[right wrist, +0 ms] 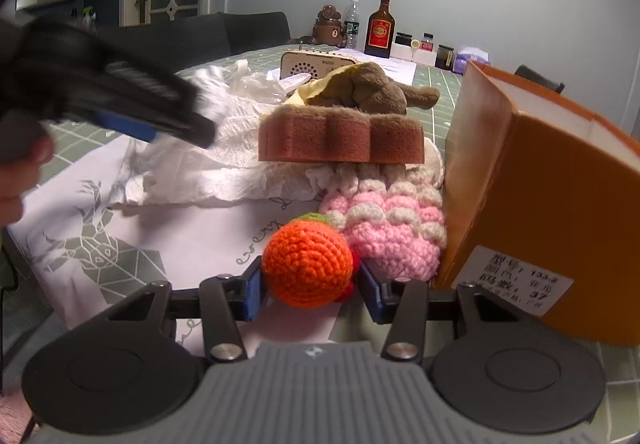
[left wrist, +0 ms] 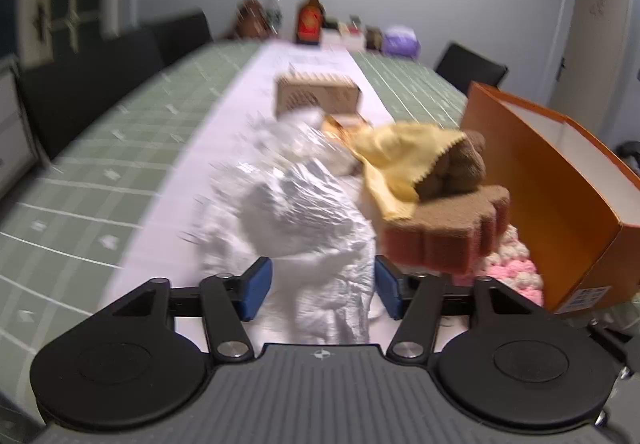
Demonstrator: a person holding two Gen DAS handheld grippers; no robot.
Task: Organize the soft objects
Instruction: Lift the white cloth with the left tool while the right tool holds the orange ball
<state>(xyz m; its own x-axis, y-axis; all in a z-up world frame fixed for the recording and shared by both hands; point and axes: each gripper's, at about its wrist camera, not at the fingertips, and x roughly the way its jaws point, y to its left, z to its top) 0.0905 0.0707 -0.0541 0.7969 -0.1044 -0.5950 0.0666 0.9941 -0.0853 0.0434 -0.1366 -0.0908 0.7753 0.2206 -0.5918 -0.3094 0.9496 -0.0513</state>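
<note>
The orange crocheted ball sits pinched between the right gripper pads, apparently held for the orange box standing open just to its right. The left gripper (jaws spread, nothing pressed) straddles the crumpled white cloth, with the brown sponge, plush toy and pink knit piece piled ahead, crowding the way to the box
</note>
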